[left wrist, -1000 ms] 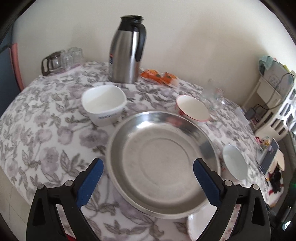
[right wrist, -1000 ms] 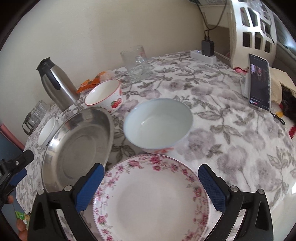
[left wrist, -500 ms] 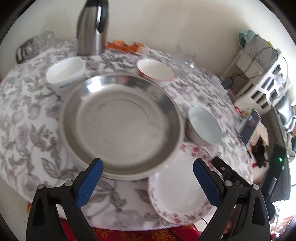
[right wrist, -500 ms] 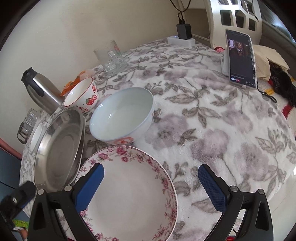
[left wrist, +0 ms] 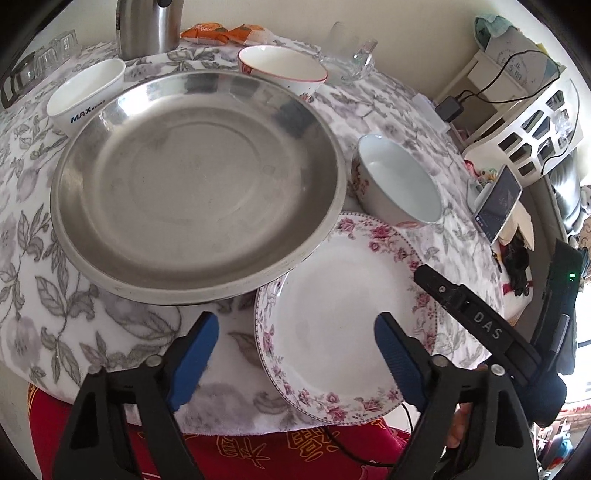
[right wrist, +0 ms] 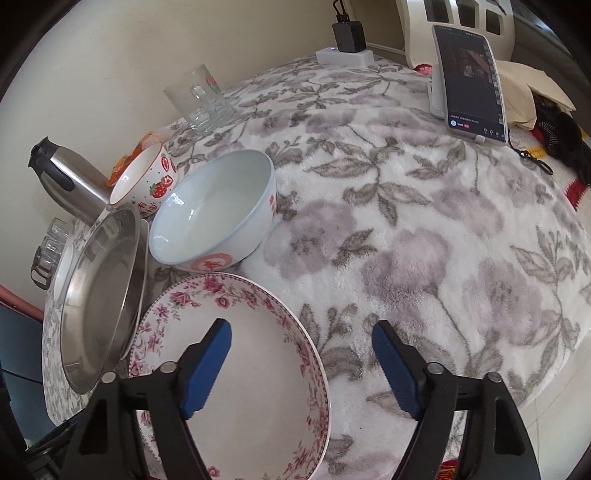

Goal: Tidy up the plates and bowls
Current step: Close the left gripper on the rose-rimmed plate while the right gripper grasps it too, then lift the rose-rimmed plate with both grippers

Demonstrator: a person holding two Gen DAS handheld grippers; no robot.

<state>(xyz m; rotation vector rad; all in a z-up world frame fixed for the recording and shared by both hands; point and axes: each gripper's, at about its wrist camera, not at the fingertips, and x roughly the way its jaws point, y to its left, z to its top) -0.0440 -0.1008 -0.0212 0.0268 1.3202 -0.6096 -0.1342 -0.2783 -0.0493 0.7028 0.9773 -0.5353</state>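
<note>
A large steel plate (left wrist: 195,184) lies on the floral tablecloth; it also shows in the right wrist view (right wrist: 99,295). Its near-right rim overlaps a rose-rimmed white plate (left wrist: 347,321), also in the right wrist view (right wrist: 240,369). A pale blue bowl (left wrist: 399,184) (right wrist: 218,218), a strawberry bowl (left wrist: 282,70) (right wrist: 147,181) and a white "MAX" bowl (left wrist: 86,96) stand around them. My left gripper (left wrist: 295,358) is open and empty above the table's near edge. My right gripper (right wrist: 301,365) is open and empty over the rose plate's right rim.
A steel thermos (left wrist: 147,26) (right wrist: 66,184), orange snack packets (left wrist: 225,31) and glass cups (right wrist: 199,99) stand at the back by the wall. A phone on a stand (right wrist: 472,81) and a charger (right wrist: 347,33) sit at the right. Red cloth (left wrist: 258,454) hangs below the table edge.
My left gripper has pulled back and swung right, so the rose plate and table edge now show. My right gripper has moved right and lower over the rose plate's rim. Both stay open.
</note>
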